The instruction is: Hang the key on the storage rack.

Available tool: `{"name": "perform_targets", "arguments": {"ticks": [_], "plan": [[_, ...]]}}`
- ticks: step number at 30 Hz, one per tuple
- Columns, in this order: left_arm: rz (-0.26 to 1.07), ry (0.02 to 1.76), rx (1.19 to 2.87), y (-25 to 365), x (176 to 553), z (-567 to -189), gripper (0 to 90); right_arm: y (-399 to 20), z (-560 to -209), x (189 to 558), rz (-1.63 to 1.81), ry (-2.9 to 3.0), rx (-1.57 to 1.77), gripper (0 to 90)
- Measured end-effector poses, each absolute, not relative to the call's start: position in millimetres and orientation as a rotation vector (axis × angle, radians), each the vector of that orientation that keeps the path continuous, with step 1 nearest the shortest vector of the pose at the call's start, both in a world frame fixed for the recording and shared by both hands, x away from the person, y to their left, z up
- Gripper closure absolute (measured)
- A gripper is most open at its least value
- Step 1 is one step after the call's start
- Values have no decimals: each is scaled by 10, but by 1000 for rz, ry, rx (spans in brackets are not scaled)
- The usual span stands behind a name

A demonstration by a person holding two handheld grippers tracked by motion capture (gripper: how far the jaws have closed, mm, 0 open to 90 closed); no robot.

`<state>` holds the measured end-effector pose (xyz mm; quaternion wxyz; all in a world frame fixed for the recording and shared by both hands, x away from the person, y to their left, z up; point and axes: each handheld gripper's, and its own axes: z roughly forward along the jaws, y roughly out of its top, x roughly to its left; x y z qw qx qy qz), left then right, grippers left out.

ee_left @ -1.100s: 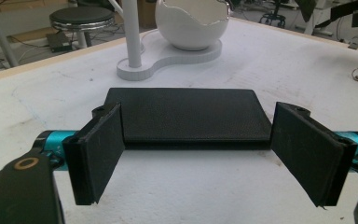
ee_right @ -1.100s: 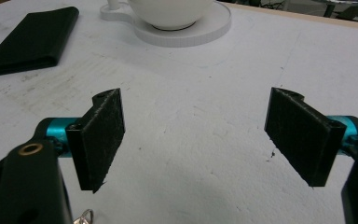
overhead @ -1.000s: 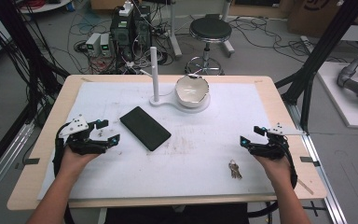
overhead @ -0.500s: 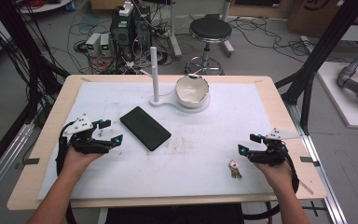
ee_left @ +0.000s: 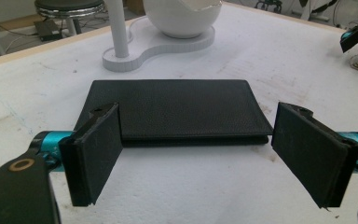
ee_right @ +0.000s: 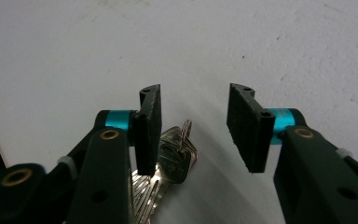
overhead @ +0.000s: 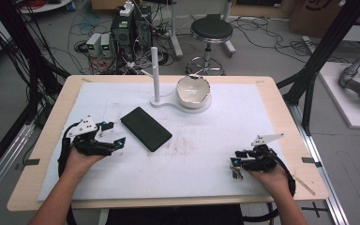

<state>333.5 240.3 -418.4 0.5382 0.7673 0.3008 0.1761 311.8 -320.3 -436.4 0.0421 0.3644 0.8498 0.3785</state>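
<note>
A bunch of keys (overhead: 236, 175) lies on the white mat near the front right. My right gripper (overhead: 236, 158) hangs low over it, pointing left. In the right gripper view the keys (ee_right: 170, 158) lie between the jaws, close beside one pad, with a clear gap to the other. The jaws of the right gripper (ee_right: 193, 126) have just been closing and are not pressing on the keys. A black wallet (overhead: 146, 128) lies flat at centre left. My left gripper (overhead: 114, 132) stands open just left of it; the wallet (ee_left: 172, 109) lies ahead of its wide-apart pads (ee_left: 95, 154).
A white bowl (overhead: 193, 90) sits on a white base with an upright post (overhead: 155, 70) at the back middle. The wooden table edge (overhead: 168, 202) runs along the front. A stool (overhead: 211, 29), cables and frames stand beyond the table.
My right gripper has come down and left over the keys, and its jaws have narrowed around them. The left gripper and the wallet have stayed put.
</note>
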Motion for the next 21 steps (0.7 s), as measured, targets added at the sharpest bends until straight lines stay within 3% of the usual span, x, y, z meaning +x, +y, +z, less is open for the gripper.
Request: {"name": "perform_targets", "arguments": {"ticks": [2, 3, 21], "plan": [[420, 711, 1827, 2400, 3332, -4183, 164, -3193, -4370, 3119, 1143, 2633, 1096, 746], [420, 711, 1824, 2398, 3329, -4181, 164, -3190, -4369, 3118, 1135, 2648, 1087, 882], [440, 717, 1832, 2404, 3329, -4182, 167, -3099, -3883, 3126, 1407, 2438, 982, 900]]}}
